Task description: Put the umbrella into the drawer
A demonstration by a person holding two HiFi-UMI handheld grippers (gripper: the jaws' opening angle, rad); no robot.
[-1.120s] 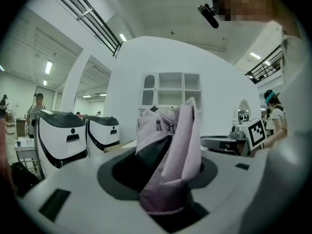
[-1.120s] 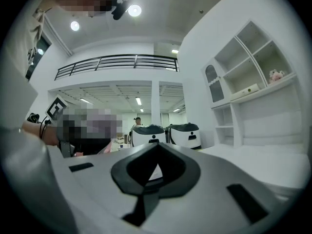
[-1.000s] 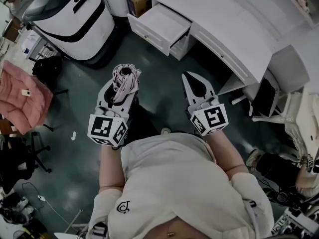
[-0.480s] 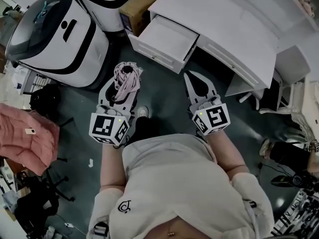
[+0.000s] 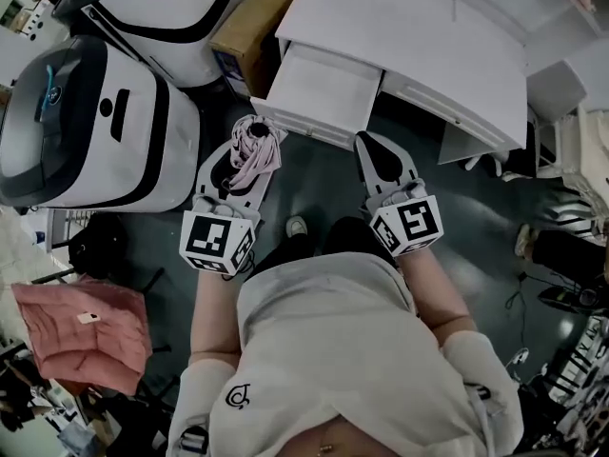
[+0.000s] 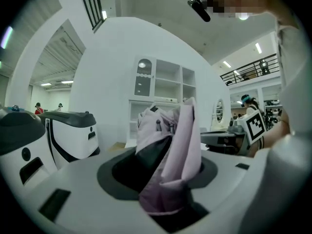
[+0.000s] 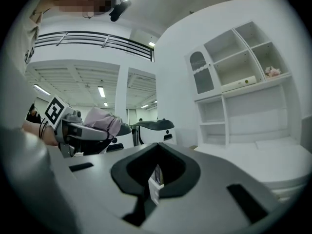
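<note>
Both grippers now sit much nearer the open drawer (image 5: pixel 322 86) of the white desk (image 5: pixel 428 36). Fingers of the left gripper (image 5: pixel 253 143) clench the folded pink umbrella (image 5: pixel 247 166), held just short of the drawer. Fingers of the right gripper (image 5: pixel 369 143) are pressed together, empty. Judged mid-carry: next, reach over the drawer and lower the umbrella in.

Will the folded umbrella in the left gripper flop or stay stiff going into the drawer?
The umbrella has pink fabric bunching loosely past the left gripper, so it probably flops. Held in one grip, it seems light. Bundled, it might roll in the drawer.
</note>
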